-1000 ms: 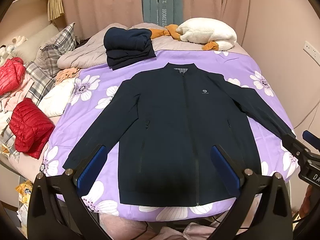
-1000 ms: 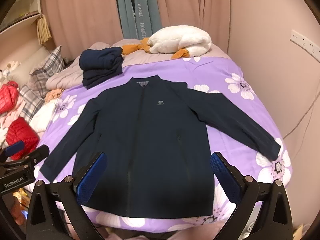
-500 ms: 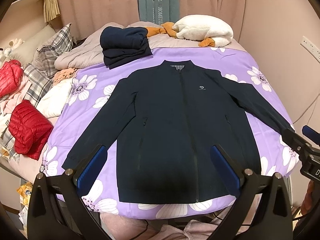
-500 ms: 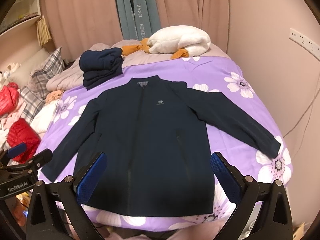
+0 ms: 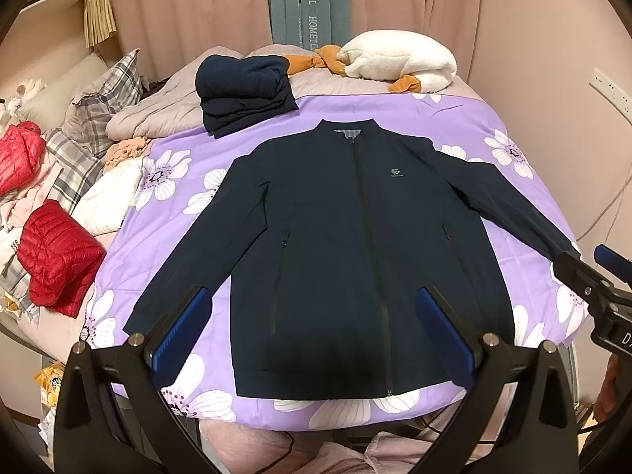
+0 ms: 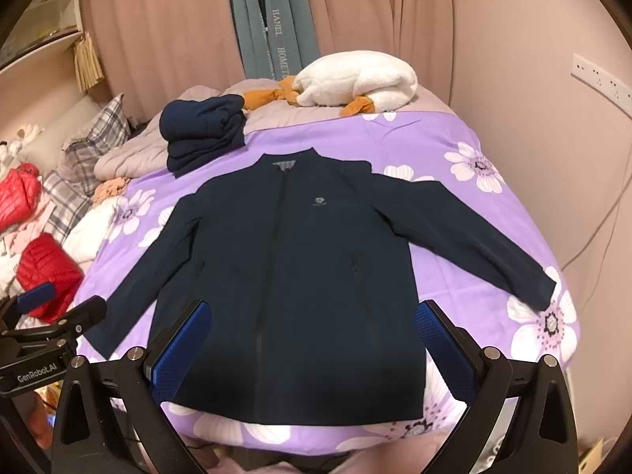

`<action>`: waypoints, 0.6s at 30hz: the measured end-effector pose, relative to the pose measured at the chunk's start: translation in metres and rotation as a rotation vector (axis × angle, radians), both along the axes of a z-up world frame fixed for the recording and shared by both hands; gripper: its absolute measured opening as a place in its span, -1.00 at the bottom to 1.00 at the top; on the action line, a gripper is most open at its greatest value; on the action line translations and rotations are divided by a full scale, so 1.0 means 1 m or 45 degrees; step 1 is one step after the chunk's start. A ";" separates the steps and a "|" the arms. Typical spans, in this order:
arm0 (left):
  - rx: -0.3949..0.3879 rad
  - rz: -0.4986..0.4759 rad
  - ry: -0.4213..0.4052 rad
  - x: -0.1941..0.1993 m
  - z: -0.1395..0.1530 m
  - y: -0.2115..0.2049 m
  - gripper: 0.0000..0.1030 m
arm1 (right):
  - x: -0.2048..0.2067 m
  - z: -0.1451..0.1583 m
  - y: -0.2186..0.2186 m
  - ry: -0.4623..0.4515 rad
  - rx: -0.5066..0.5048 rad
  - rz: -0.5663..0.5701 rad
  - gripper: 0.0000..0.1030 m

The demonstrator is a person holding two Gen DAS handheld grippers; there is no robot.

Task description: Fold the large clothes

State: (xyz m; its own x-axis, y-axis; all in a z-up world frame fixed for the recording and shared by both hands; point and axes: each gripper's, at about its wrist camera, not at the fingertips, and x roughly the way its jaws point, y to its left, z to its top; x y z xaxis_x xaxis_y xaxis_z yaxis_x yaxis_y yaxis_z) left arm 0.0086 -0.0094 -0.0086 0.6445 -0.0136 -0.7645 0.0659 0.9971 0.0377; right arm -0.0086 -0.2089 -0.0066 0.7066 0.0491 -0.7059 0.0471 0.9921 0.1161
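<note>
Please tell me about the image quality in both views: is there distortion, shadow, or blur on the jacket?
Left wrist view: strong fisheye bending with dark corners; a shadow darkens the hem of the navy jacket between the open left tool; focus is sharp, chest logo readable. Right wrist view: same curved distortion; a similar shadow lies on the jacket's lower part by the open right tool; warm, dim indoor light, no glare.
</note>
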 end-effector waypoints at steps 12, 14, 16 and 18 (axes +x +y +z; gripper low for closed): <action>0.000 -0.003 0.002 -0.004 0.001 -0.002 1.00 | -0.001 0.001 -0.002 -0.004 0.002 0.004 0.98; 0.001 -0.004 0.002 -0.004 0.001 -0.002 1.00 | -0.002 0.001 -0.002 -0.006 0.003 0.005 0.98; 0.007 -0.001 -0.002 -0.005 0.002 -0.002 1.00 | -0.002 0.002 -0.002 -0.005 0.008 0.004 0.98; 0.009 -0.002 -0.002 -0.006 0.002 -0.003 1.00 | -0.002 0.002 -0.003 -0.006 0.008 0.003 0.98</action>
State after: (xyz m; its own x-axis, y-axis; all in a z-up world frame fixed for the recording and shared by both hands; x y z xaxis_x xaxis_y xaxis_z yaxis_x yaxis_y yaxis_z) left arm 0.0025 -0.0127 -0.0068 0.6460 -0.0093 -0.7633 0.0675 0.9967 0.0449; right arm -0.0108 -0.2115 -0.0050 0.7101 0.0551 -0.7020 0.0441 0.9915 0.1225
